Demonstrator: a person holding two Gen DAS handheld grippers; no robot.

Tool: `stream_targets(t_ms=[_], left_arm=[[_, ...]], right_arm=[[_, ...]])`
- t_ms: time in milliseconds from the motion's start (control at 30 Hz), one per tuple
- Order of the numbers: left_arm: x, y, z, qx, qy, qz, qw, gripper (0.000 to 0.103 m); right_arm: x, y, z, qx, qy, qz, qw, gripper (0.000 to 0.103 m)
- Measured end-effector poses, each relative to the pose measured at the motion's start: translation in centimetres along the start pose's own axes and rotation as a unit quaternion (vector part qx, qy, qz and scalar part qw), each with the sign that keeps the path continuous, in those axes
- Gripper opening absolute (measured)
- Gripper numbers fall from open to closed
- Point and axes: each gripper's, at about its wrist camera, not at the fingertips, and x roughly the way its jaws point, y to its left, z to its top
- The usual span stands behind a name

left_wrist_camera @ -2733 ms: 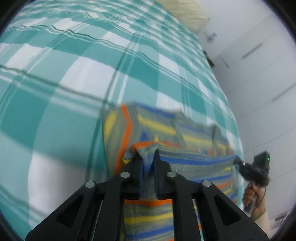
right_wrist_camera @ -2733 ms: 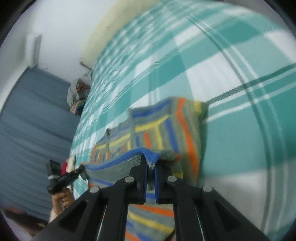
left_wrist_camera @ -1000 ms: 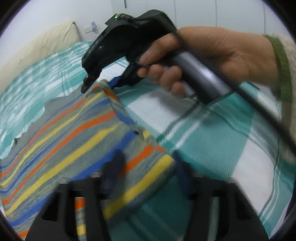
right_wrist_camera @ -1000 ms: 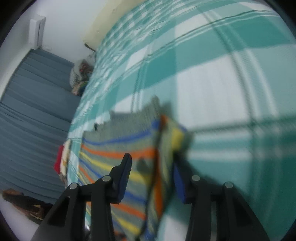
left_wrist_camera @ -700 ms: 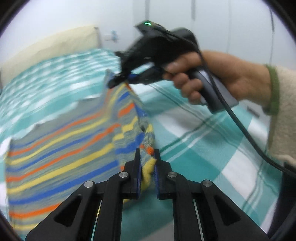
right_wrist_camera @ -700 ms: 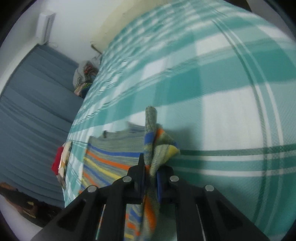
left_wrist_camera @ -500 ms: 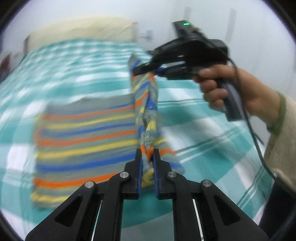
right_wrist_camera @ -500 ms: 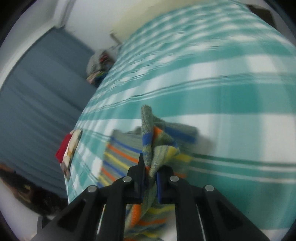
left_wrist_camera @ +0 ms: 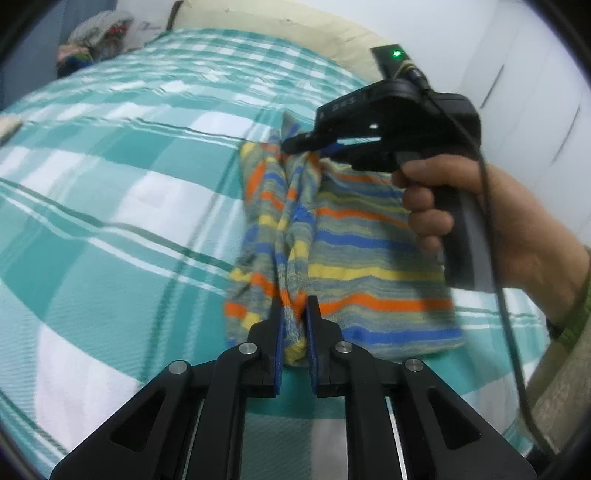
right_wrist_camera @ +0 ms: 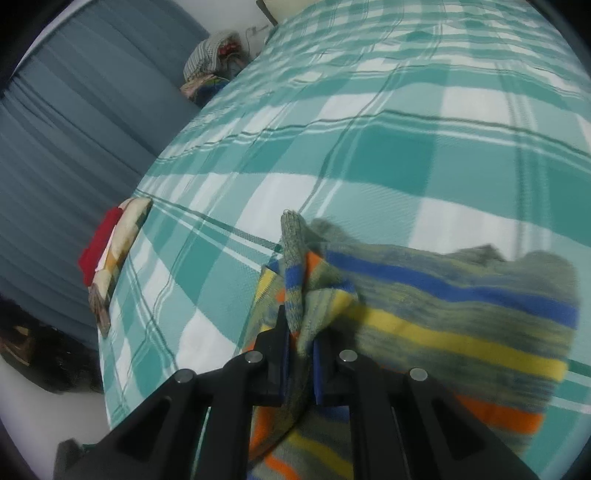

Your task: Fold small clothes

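A small knit garment (left_wrist_camera: 369,258) with grey, blue, yellow and orange stripes lies doubled over on the teal checked bed (left_wrist_camera: 110,184). My left gripper (left_wrist_camera: 293,314) has the near end of a raised fold between its pads, and its jaws are opening. My right gripper (left_wrist_camera: 295,146), held by a hand (left_wrist_camera: 480,206), pinches the far end of the same fold. In the right wrist view the right gripper (right_wrist_camera: 300,332) is shut on a bunched ridge of the garment (right_wrist_camera: 443,325). The ridge stands up between the two grippers at the garment's left side.
A folded stack of clothes (right_wrist_camera: 110,251) lies at the bed's left edge. A heap of clothes (left_wrist_camera: 92,40) sits beyond the far corner, next to a blue curtain (right_wrist_camera: 74,110). A pillow (left_wrist_camera: 295,29) lies at the head. White wardrobe doors (left_wrist_camera: 535,74) stand to the right.
Both grippers have carried the lifted edge leftward across the garment. The flat striped part that lay left of the fold is now covered, and the garment lies to the fold's right.
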Motion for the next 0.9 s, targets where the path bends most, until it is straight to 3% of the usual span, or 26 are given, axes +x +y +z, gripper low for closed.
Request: stream_targets(t_ms=[33, 100, 133, 167, 233, 333, 400, 467, 533, 567, 633, 700, 767, 833, 900], left_arm=[[-0.2, 0.2, -0.1, -0.005, 0.003, 0.013, 0.9999, 0.022], [-1.0, 0.9, -0.3, -0.021, -0.003, 0.02, 0.9996, 0.049], [-1.4, 1.3, -0.3, -0.03, -0.011, 0.017, 0.9993, 0.055], [-1.7, 1.7, -0.1, -0.036, -0.019, 0.014, 0.9991, 0.062], [-2.0, 2.3, 0.5, -0.039, -0.033, -0.001, 0.9987, 0.064], [-1.7, 1.9, 2.1, -0.031, -0.034, -0.041, 0.9981, 0.068], [-0.2, 1.0, 4.3, -0.006, -0.022, -0.042, 0.9988, 0.072], [2.3, 0.1, 6.9, 0.022, 0.006, -0.036, 0.9991, 0.072], [4.6, 0.1, 8.8, 0.028, 0.017, -0.022, 0.9992, 0.072], [5.8, 0.4, 9.5, 0.024, 0.022, -0.003, 0.9995, 0.071], [8.3, 2.1, 10.5, 0.0, 0.042, 0.047, 0.998, 0.055], [10.0, 4.7, 10.6, -0.038, 0.065, 0.06, 0.9954, 0.049], [9.3, 5.9, 10.3, -0.05, 0.059, 0.069, 0.9947, 0.048], [7.9, 6.5, 10.2, -0.044, 0.059, 0.091, 0.9931, 0.045], [6.0, 7.2, 9.9, -0.049, 0.058, 0.084, 0.9936, 0.047]], right_arm=[[0.5, 0.2, 0.1, 0.001, -0.001, 0.001, 1.0, 0.016], [1.3, 0.6, 0.0, 0.005, -0.006, 0.021, 1.0, 0.034], [1.0, 0.4, -0.1, 0.015, -0.012, 0.043, 0.999, 0.049], [0.5, 0.3, -0.3, 0.029, -0.022, 0.075, 0.997, 0.05], [-1.1, 0.2, -0.5, 0.028, -0.037, 0.1, 0.994, 0.05], [-5.6, 0.2, -1.5, -0.011, -0.063, 0.066, 0.996, 0.05], [-8.2, 0.0, -2.9, -0.038, -0.073, 0.037, 0.996, 0.05], [-11.0, -0.4, -5.3, -0.088, -0.076, -0.015, 0.993, 0.05], [-12.3, -0.5, -7.5, -0.124, -0.067, -0.039, 0.989, 0.05], [-12.8, -0.6, -8.6, -0.137, -0.063, -0.043, 0.988, 0.05], [-13.1, -0.9, -10.8, -0.151, -0.055, -0.037, 0.986, 0.05], [-12.5, -1.1, -12.6, -0.154, -0.045, -0.021, 0.987, 0.05], [-10.4, -1.8, -14.6, -0.147, -0.017, -0.011, 0.989, 0.048], [-8.4, -2.4, -16.3, -0.153, 0.016, -0.044, 0.987, 0.048], [-8.9, -1.9, -17.0, -0.167, -0.002, -0.059, 0.984, 0.048]])
